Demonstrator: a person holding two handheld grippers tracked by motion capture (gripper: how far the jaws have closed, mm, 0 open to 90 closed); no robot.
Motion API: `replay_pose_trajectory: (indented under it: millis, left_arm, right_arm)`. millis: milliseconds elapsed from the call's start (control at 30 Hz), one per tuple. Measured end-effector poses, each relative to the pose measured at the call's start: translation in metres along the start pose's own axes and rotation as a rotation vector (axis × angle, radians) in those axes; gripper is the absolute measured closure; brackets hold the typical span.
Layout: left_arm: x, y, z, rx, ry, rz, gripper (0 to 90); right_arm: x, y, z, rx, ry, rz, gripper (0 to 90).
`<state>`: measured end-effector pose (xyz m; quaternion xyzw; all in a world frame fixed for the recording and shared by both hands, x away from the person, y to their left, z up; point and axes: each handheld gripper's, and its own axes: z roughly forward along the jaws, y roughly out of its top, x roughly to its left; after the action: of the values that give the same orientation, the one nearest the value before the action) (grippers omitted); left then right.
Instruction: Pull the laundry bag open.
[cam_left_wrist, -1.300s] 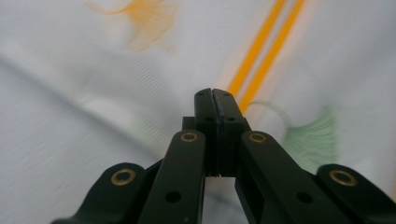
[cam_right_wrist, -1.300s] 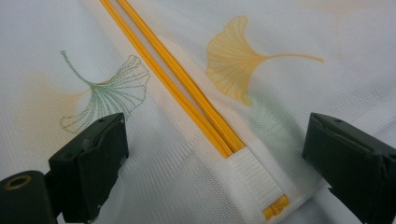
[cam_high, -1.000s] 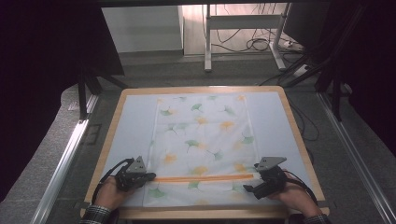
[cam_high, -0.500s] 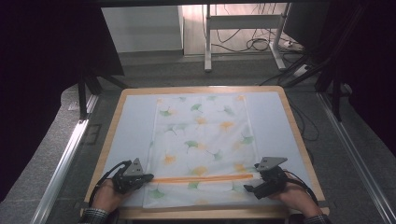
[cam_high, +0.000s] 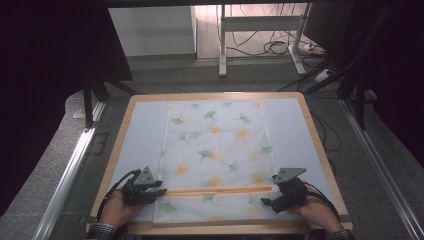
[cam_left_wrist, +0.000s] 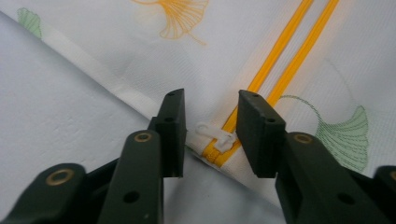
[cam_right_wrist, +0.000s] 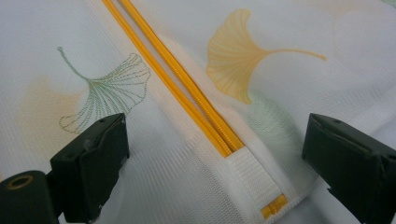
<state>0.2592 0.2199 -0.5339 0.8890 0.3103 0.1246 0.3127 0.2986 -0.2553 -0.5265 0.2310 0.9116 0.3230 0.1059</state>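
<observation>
A wide wooden-framed table with a pale blue-grey top (cam_high: 142, 135) carries a flat white mesh laundry bag printed with green and orange ginkgo leaves (cam_high: 215, 150), which lies down the middle of the table and reaches to its near edge. Across the near end of the bag, from one side seam to the other, runs a straight orange zipper (cam_high: 217, 190), seen as two parallel orange lines. At the left end of that zipper sits the left gripper (cam_high: 159, 191), held in the person's left hand (cam_high: 117, 207); its black jaws have just been opening and now stand a little apart, either side of the small white plastic zipper pull (cam_left_wrist: 214, 132) without pressing on it. The pull lies at the very end of the zipper, right by the bag's white hemmed edge. At the right end of the zipper rests the right gripper (cam_high: 267, 201), held in the right hand (cam_high: 317, 214); its jaws stand wide open, spread to both sides of the zipper's end and the white fabric tab (cam_right_wrist: 252, 177) that covers it, touching neither
</observation>
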Motion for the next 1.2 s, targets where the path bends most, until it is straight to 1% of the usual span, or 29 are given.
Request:
replay_pose_trajectory:
  millis: [33,167,200,267,433,533,633,700,800,867,933,967,1000,1033,1100,1200]
  left_arm:
    - [-0.001,0.001,0.001,0.003,0.012,0.002,60.7]
    - [-0.001,0.003,0.001,0.001,0.032,-0.005,52.2]
    - [-0.001,0.003,0.001,0.0,0.037,-0.008,48.7]
    - [-0.001,0.003,0.001,-0.007,0.049,-0.019,44.7]
    - [0.0,0.005,0.0,-0.022,0.056,-0.041,34.1]
    - [0.0,0.006,0.0,-0.035,0.057,-0.052,28.4]
    - [-0.001,0.009,-0.001,-0.057,0.046,-0.067,24.3]
    - [-0.001,0.01,-0.002,-0.064,0.05,-0.072,21.1]
    - [-0.001,0.013,-0.004,-0.083,0.045,-0.08,19.1]
    - [-0.002,0.014,-0.005,-0.093,0.042,-0.079,18.2]
    - [-0.002,0.016,-0.006,-0.099,0.043,-0.079,16.8]
    - [-0.003,0.016,-0.007,-0.099,0.03,-0.073,15.7]
    - [-0.003,0.016,-0.007,-0.1,0.031,-0.072,12.3]
    - [-0.003,0.017,-0.008,-0.102,0.035,-0.075,12.1]
    - [-0.004,0.018,-0.008,-0.104,0.024,-0.073,8.8]
    - [-0.005,0.019,-0.01,-0.11,0.02,-0.072,6.7]
  right_arm:
    - [0.0,0.001,0.0,0.001,-0.002,-0.003,6.9]
    - [0.002,0.002,-0.001,0.0,-0.007,-0.028,6.4]
    - [0.002,0.003,-0.002,-0.008,-0.008,-0.027,5.9]
    - [0.002,0.004,-0.003,-0.02,-0.007,-0.022,5.6]
    - [0.001,0.005,-0.005,-0.037,-0.008,-0.011,3.6]
    - [0.001,0.005,-0.006,-0.039,-0.016,-0.011,2.3]
    - [0.0,0.007,-0.008,-0.051,-0.02,0.003,1.6]
    - [-0.001,0.008,-0.01,-0.07,-0.028,0.021,1.3]
    - [-0.003,0.009,-0.014,-0.097,-0.037,0.047,1.1]
    - [-0.003,0.01,-0.015,-0.109,-0.034,0.063,0.9]
    - [-0.004,0.011,-0.016,-0.107,-0.039,0.069,0.9]
    - [-0.004,0.011,-0.016,-0.105,-0.038,0.069,0.9]
    - [-0.004,0.012,-0.017,-0.102,-0.044,0.071,0.8]
    - [-0.004,0.012,-0.017,-0.103,-0.05,0.071,0.8]
    - [-0.004,0.013,-0.02,-0.112,-0.055,0.076,0.7]
    - [-0.004,0.015,-0.023,-0.128,-0.064,0.077,0.6]
